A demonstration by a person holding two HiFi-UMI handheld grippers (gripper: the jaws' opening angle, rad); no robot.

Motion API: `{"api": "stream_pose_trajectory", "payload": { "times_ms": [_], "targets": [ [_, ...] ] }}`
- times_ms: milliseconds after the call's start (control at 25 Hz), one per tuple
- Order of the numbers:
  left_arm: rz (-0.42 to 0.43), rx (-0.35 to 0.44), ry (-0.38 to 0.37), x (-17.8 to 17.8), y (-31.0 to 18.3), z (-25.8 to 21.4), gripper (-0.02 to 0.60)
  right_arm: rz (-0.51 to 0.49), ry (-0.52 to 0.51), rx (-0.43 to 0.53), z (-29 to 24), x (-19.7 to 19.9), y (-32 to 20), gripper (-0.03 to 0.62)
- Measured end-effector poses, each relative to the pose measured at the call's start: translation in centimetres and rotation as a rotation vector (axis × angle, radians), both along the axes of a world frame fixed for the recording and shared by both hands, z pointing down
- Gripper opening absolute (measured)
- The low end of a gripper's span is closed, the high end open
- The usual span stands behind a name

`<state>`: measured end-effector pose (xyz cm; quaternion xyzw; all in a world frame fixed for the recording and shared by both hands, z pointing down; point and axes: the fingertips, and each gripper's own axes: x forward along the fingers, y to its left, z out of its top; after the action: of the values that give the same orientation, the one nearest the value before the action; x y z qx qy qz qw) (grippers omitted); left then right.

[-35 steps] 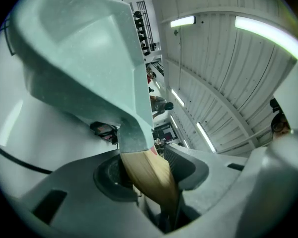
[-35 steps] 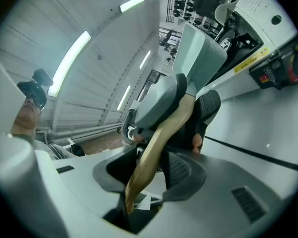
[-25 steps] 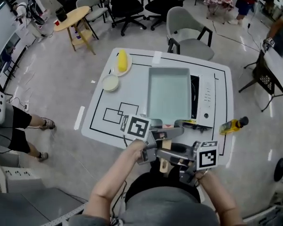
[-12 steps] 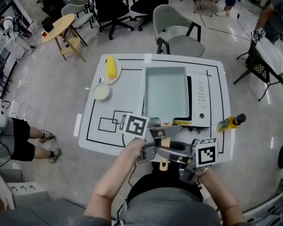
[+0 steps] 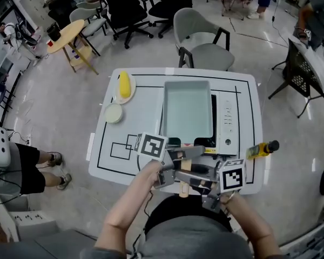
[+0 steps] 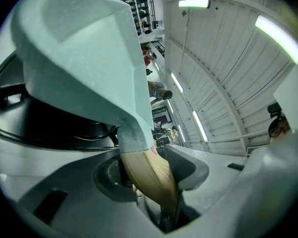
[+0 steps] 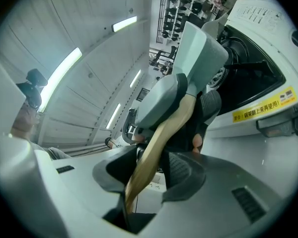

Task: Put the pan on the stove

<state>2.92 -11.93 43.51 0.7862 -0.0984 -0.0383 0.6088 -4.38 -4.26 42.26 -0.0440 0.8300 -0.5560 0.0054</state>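
Since a second ago: both claws and the pan have gone farther out over the worktop, away from the person; the pan's far rim now reaches the black line marked along the far side.
Left claw (image 6: 150, 175): closed on the wooden handle (image 7: 161, 133) of the pan, one pad on each side of the wood, gripping the part nearer the pan body.
Right claw (image 7: 154, 170): also clamped on the handle, just behind the left claw, nearer the handle's free end.
Hands: left hand (image 5: 151, 171) and right hand (image 5: 227, 198) hold the two tools close together at the worktop's near edge.
Pan (image 5: 187, 109): pale green, rectangular, deep, level, with its handle pointing back at the person.
Pan's place: over the stove (image 5: 227, 124), covering the burner; whether its base rests on the black grate or hangs just above it cannot be told.
Stove: white, flat, on the right half of the worktop; its strip of controls shows just right of the pan, and a yellow label shows on its near side.
Worktop (image 5: 146, 117): white, with black outlines drawn on it.
Left of the pan: a plate (image 5: 119, 97) carrying a yellow item, and a small round dish (image 5: 113, 113) nearer the person, both well apart from the stove.
Right edge: a yellow bottle (image 5: 258, 149) with a dark cap.
Beyond: a grey chair (image 5: 202, 36) at the far side.
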Motion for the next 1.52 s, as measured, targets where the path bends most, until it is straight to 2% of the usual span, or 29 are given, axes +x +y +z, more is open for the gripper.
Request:
{"api": "stream_pose_trajectory", "payload": {
  "times_ms": [600,840,1520],
  "targets": [
    [0.073,-0.029,0.044,0.4,-0.1,-0.3,0.163,0.106,-0.012,-0.022,0.0,-0.3,-0.9,0.156],
    [0.092,-0.033,0.024,0.2,0.0,0.2,0.163,0.137,-0.017,-0.033,0.1,-0.4,-0.9,0.158],
    [0.081,-0.084,0.011,0.3,-0.2,1.5,0.164,0.154,-0.045,-0.081,0.8,-0.3,-1.2,0.16]
  ]
}}
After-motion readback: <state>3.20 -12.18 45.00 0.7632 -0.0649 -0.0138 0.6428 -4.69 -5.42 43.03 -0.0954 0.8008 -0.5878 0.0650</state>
